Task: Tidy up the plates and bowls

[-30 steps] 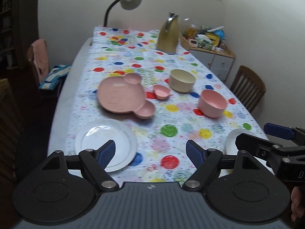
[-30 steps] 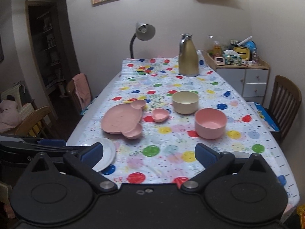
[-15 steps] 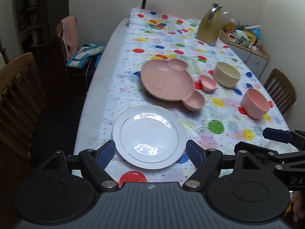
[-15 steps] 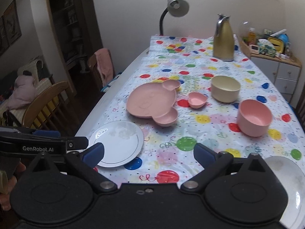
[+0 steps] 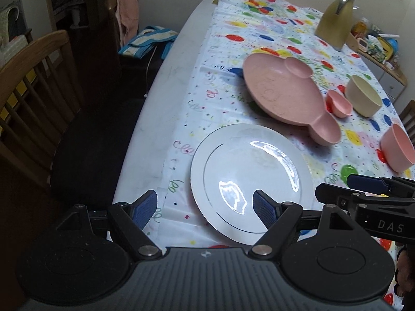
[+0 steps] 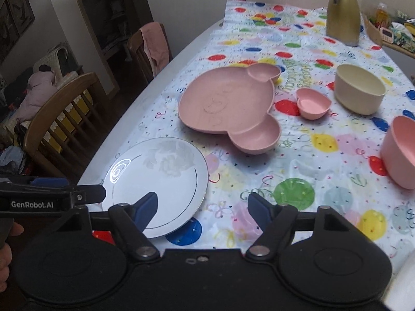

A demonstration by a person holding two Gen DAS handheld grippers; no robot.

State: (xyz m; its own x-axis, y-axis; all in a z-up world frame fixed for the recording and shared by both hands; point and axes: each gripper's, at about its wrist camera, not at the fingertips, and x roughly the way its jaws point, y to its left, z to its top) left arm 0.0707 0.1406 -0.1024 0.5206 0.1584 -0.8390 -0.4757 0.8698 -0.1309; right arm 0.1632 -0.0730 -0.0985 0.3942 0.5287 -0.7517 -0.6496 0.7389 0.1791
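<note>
white plate (image 5: 249, 178) flat at near table edge, just ahead of left gripper (image 5: 205, 208), spread and empty. right gripper (image 6: 202, 208) beside it, jaws closing on nothing; left nearer.

Black plastic left gripper (image 5: 205, 208) and right gripper (image 6: 202, 208), alike. Blue pads (image 5: 144, 208) on angled fingers, silver pivot screws, round discs either side, ribbed grey housing. White lettering "GenRobot.AI" and "DAS" along side bars.

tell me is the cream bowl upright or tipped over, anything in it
Upright: the cream bowl rests on its base with the rim up. The part of its inside that shows looks empty.
</note>
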